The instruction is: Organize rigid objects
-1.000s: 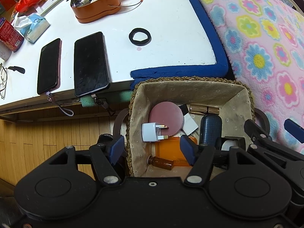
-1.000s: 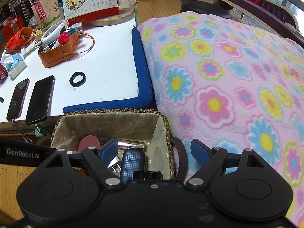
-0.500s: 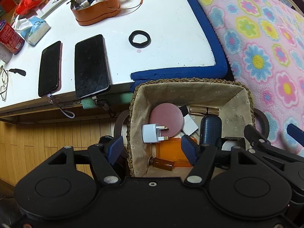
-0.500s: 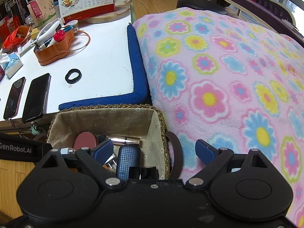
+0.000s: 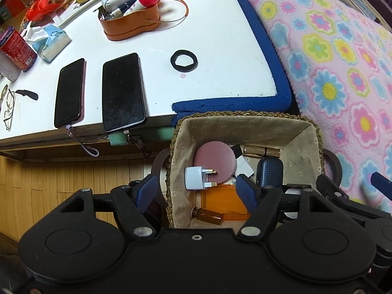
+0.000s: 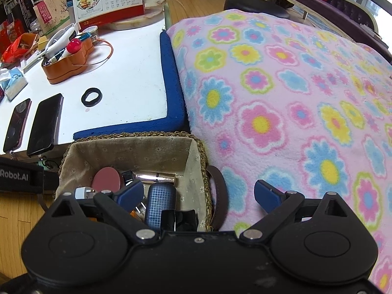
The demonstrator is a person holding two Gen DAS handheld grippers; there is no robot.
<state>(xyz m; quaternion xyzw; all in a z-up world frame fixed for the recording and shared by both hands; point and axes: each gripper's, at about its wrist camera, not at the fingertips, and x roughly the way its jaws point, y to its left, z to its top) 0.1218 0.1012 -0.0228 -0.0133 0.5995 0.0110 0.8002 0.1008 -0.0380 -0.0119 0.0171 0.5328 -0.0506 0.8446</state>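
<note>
Basket [image 5: 247,125], woven, cloth-lined, set on the floor between the white table [image 5: 220,24] and the flowered blanket [image 6: 281,98].

Contents, already stowed: pink disc [image 5: 214,161]; white plug [image 5: 196,178], lying against the disc; orange box [image 5: 220,203]; brown vial [image 5: 207,215]; blue gridded case [image 6: 160,204]; a metallic tube [image 6: 156,177] along the far wall; a black clip [image 6: 180,218] at the near edge.

Still out on the table: black ring [image 5: 183,60], two phones [image 5: 122,91] (whether these count toward the tidying is unclear), an orange caddy [image 5: 132,28] of oddments.

Left gripper [image 5: 197,191]: jaws opening, straddling the basket's left wall; pads press on nothing.

Right gripper [image 6: 198,196]: jaws opening, nearly at full spread, straddling the basket's right wall and brown handle [image 6: 218,196]; nothing gripped.

Progress, as judged: most small items are binned; the ring looks like the plainest remainder.
</note>
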